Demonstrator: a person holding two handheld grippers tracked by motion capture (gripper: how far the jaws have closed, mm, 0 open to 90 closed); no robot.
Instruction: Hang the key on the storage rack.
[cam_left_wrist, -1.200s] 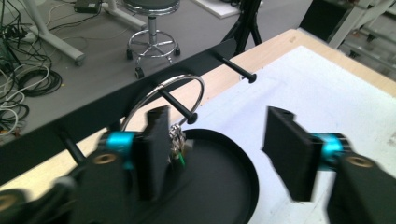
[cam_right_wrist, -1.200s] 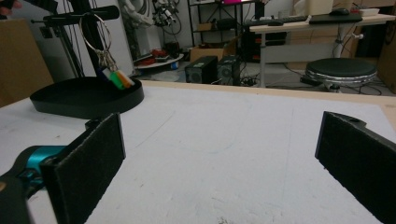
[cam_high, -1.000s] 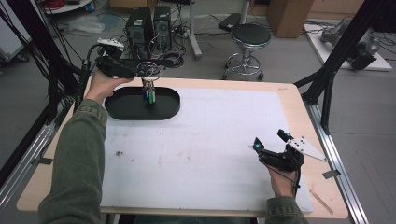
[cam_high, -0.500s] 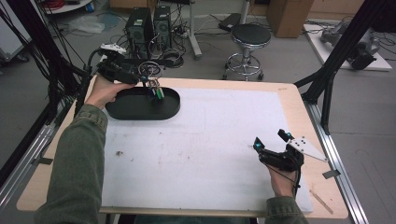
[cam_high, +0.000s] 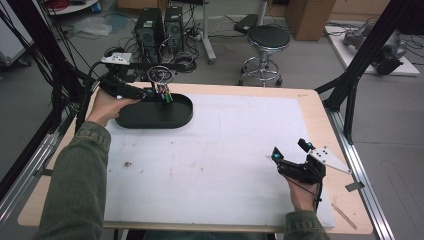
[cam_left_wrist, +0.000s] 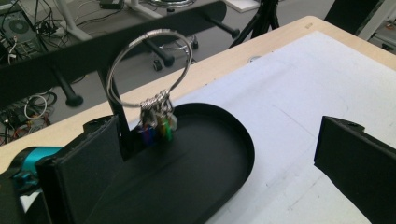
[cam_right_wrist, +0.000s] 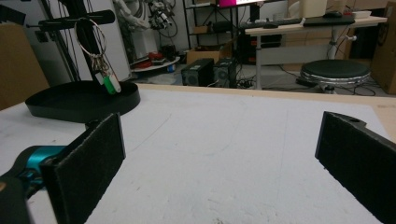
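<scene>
A metal ring (cam_high: 161, 75) with several small coloured tags (cam_high: 165, 96) hangs from the bar of a black stand (cam_left_wrist: 119, 121) that rises from a black oval tray (cam_high: 150, 122) at the far left of the table. My left gripper (cam_high: 149, 90) is beside the stand over the tray. Its jaws have just been opening and now stand wide, with the tags (cam_left_wrist: 156, 128) ahead between them, near the left jaw and untouched. In the right gripper view the ring (cam_right_wrist: 91, 39) and the tray (cam_right_wrist: 84, 105) are far off. My right gripper (cam_high: 290, 150) rests open at the near right, nothing between its jaws.
A white mat (cam_high: 225, 150) covers most of the wooden table. A thin wooden stick (cam_high: 345, 216) lies near the front right corner. Behind the table are a round stool (cam_high: 269, 37) and computer towers (cam_high: 160, 25). Black frame struts (cam_high: 350, 85) flank both sides.
The left gripper has sunk a little and drawn back toward the near left, its jaws wider apart. The ring still hangs on the stand, its tags slightly shifted. The right gripper has stayed put.
</scene>
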